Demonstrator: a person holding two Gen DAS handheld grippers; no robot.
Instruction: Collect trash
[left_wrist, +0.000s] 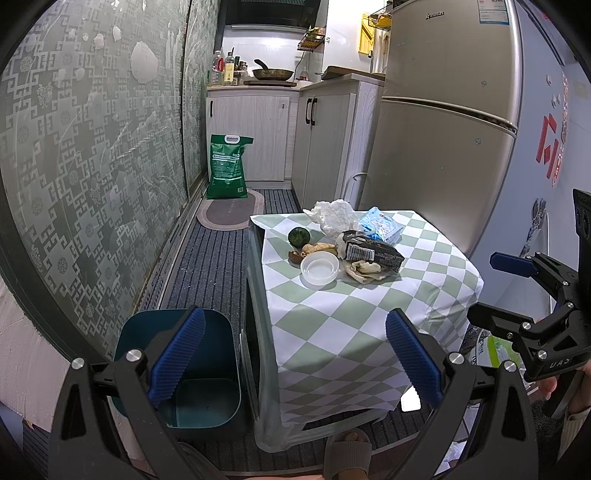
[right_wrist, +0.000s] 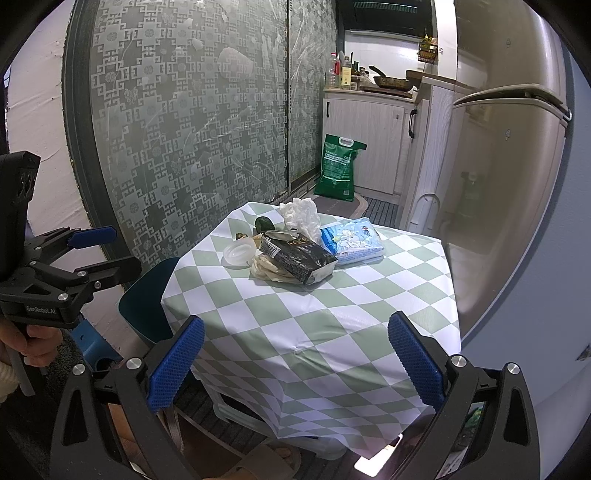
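A pile of trash lies at the far side of the checked tablecloth (left_wrist: 351, 325): a crumpled white tissue (left_wrist: 334, 216), a black snack bag (left_wrist: 373, 251), a white plastic lid (left_wrist: 319, 269), a green fruit (left_wrist: 299, 235) and peels (left_wrist: 317, 249). A blue tissue pack (left_wrist: 380, 225) lies beside them. A teal bin (left_wrist: 199, 369) stands on the floor left of the table. My left gripper (left_wrist: 295, 358) is open and holds nothing, near the table's front edge. My right gripper (right_wrist: 295, 365) is open too, over the near cloth, well short of the black bag (right_wrist: 295, 256) and the lid (right_wrist: 239, 253).
A steel fridge (left_wrist: 443, 129) stands right of the table. A patterned glass door (left_wrist: 92, 166) runs along the left. A green sack (left_wrist: 227, 166) leans against the cabinets (left_wrist: 258, 129) at the back. A sandalled foot (left_wrist: 347, 454) is below the table's front edge.
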